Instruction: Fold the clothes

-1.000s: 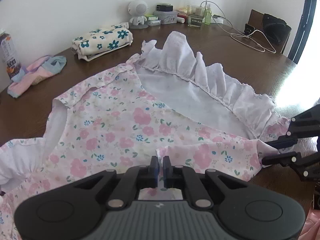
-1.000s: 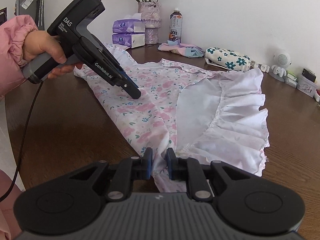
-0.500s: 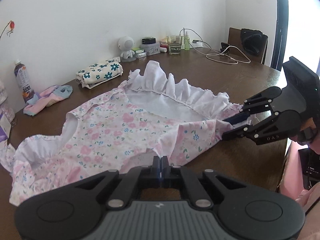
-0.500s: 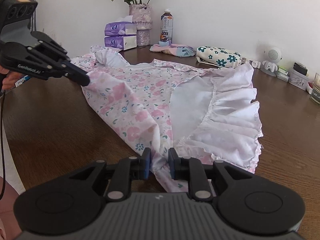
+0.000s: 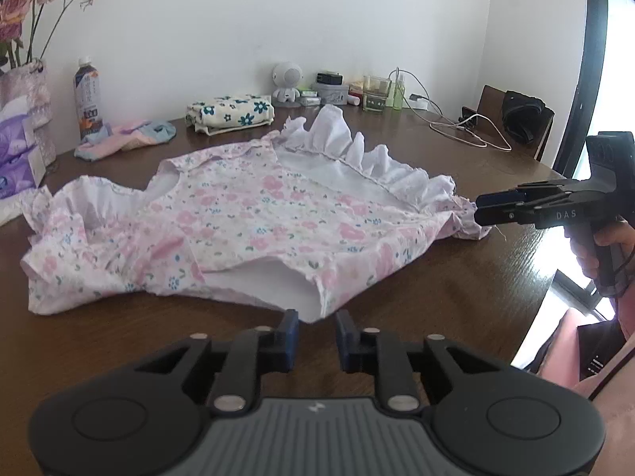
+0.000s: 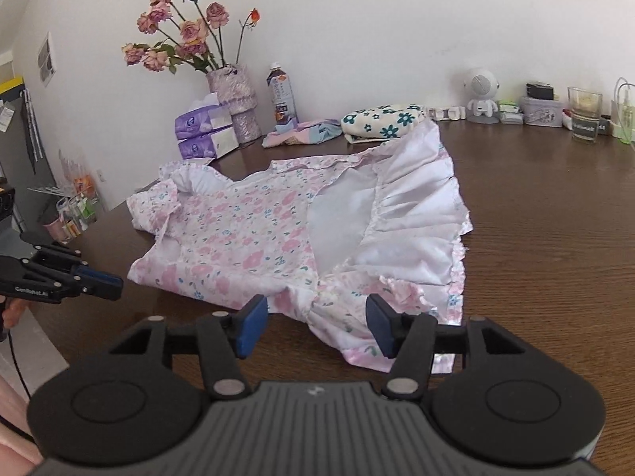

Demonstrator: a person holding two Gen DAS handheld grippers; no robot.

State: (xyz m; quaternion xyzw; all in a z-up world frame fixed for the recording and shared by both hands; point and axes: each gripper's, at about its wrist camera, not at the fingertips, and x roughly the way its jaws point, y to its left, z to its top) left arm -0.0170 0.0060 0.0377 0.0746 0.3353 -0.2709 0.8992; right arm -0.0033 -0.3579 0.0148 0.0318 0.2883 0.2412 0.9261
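A pink floral child's dress (image 5: 254, 226) with a white ruffled lining lies on the brown table, partly folded over; it also shows in the right wrist view (image 6: 278, 234). My left gripper (image 5: 316, 333) is open and empty, just in front of the dress's near edge. My right gripper (image 6: 311, 325) is open wide, its pads either side of the dress's near hem, not holding it. In the left wrist view the right gripper (image 5: 482, 209) sits at the dress's ruffled right corner. In the right wrist view the left gripper (image 6: 107, 285) is left of the dress.
A folded floral cloth (image 5: 230, 113), a pink and blue garment (image 5: 127, 139), a bottle (image 5: 88, 99), tissue packs (image 6: 206, 131) and a flower vase (image 6: 234, 107) stand along the back wall. A toy robot, glass and cables (image 5: 456, 127) lie at the back right. A chair (image 5: 516, 123) stands beyond.
Both grippers have let go of the dress and opened. They have drawn back toward the near side, and the dress now lies flat on the table.
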